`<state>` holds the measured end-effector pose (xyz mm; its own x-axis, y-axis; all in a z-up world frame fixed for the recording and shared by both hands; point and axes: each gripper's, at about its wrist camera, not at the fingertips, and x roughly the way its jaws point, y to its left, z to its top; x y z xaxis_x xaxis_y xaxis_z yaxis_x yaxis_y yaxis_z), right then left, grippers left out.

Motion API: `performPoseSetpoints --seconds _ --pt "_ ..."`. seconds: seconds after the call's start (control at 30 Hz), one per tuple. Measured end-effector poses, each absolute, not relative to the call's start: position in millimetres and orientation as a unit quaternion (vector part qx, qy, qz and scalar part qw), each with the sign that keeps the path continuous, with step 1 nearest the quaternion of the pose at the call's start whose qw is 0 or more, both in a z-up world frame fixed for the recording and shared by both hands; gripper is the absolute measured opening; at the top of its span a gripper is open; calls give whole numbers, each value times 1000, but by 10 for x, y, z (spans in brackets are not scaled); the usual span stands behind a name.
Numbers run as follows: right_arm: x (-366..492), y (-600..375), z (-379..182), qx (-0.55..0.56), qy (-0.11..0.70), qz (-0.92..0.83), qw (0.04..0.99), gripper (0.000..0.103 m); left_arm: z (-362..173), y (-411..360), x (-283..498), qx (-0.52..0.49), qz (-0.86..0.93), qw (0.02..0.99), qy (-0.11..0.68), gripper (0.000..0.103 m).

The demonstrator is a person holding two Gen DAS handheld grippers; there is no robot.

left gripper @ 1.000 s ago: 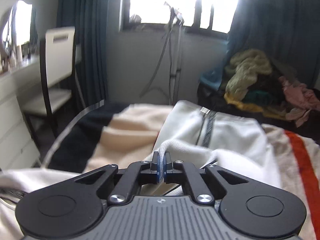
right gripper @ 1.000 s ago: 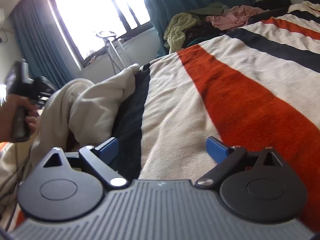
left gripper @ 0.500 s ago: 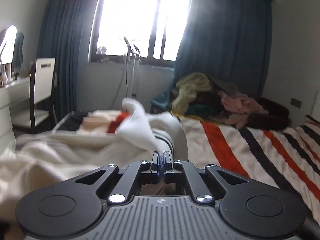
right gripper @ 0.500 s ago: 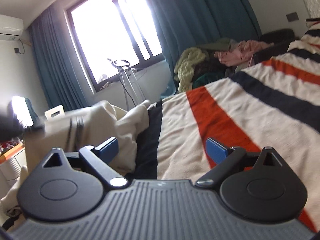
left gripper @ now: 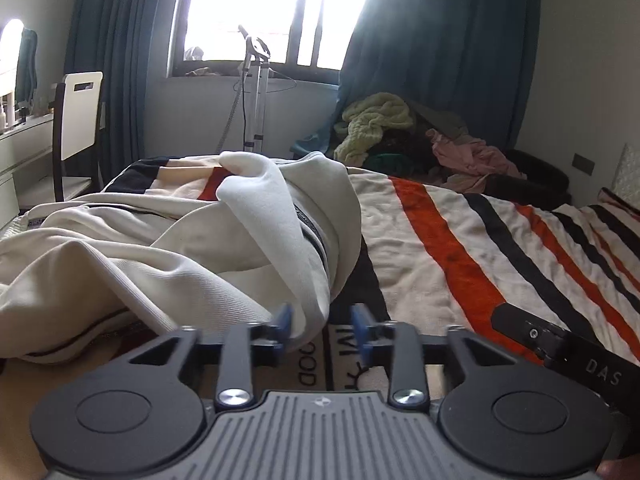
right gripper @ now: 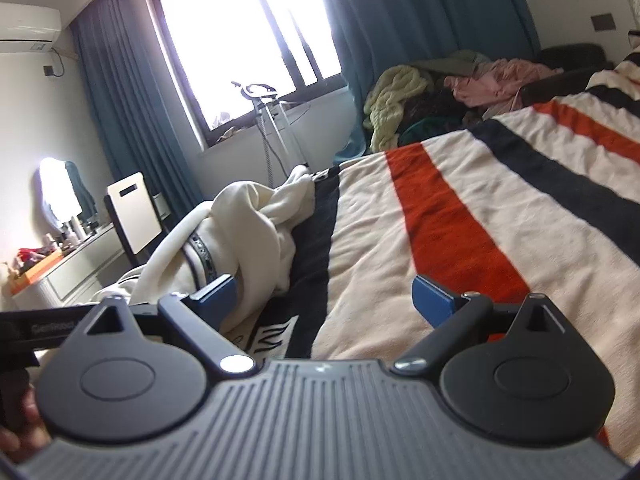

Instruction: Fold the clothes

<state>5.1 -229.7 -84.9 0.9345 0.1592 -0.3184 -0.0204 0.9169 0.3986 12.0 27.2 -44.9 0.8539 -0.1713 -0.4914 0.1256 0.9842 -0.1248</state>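
Note:
A cream-white garment (left gripper: 168, 252) with a dark patterned band lies bunched on the striped bed blanket (left gripper: 460, 240), at left in the left wrist view. My left gripper (left gripper: 322, 326) is open, and a fold of the garment hangs between its blue pads, against the left pad (left gripper: 283, 320). In the right wrist view the garment (right gripper: 240, 236) is heaped at left on the blanket (right gripper: 480, 220). My right gripper (right gripper: 324, 300) is wide open and empty, low over the blanket, its left pad (right gripper: 216, 294) beside the garment's edge.
A pile of other clothes (left gripper: 404, 136) sits past the bed's far end by the blue curtain. A white chair (left gripper: 76, 120) and dresser stand at left. A garment steamer stand (left gripper: 256, 92) is under the window. The right gripper's body (left gripper: 560, 348) shows at lower right.
My left gripper, shut on the garment a moment ago, has opened, and the garment has dropped into a heap. The right gripper stayed open and tilted up, showing more of the room.

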Motion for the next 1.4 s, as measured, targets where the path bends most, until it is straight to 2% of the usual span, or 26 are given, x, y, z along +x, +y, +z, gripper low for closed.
performPoseSetpoints --seconds 0.07,0.1,0.2,0.37,0.47,0.6,0.77,0.87,1.03,1.17,1.23,1.27,1.33,1.37,1.4 --pt "127 -2294 -847 208 190 60 958 96 -402 331 109 -49 -68 963 256 55" --pt "178 -2290 -830 209 195 66 956 96 -378 360 104 -52 -63 964 254 62" --pt "331 -2269 -752 205 202 81 954 96 -307 449 88 -59 -49 965 249 76" --pt "789 -2107 -419 150 194 97 965 96 -174 684 118 -61 -14 966 251 79" --pt "1295 -1849 -187 101 204 127 965 96 -162 841 119 -60 13 969 239 83" --pt "2150 -1331 -81 29 227 180 957 96 -258 961 237 -98 25 962 253 83" --pt "3193 -638 -138 -72 243 180 951 96 -453 1027 365 -115 36 961 249 83" --pt "3798 -289 -210 -80 297 171 936 96 -588 1073 490 -126 42 958 253 83" --pt "4433 321 -529 -112 364 162 911 96 -795 1096 729 -132 44 953 268 83" --pt "4764 626 -825 -194 366 114 903 95 -935 1154 819 -161 40 945 283 83" --pt "4921 596 -963 -200 387 87 896 82 -974 1197 803 -179 37 941 283 83" --pt "4953 550 -998 -192 398 86 893 59 -992 1219 799 -187 36 940 284 83" --pt "4960 481 -1017 -180 406 87 892 40 -1011 1244 788 -195 36 938 285 83" --pt "4906 470 -964 -186 395 80 896 12 -1014 1250 784 -197 37 937 286 83" --pt "4849 459 -908 -193 383 73 901 12 -1013 1257 790 -197 37 936 288 83"
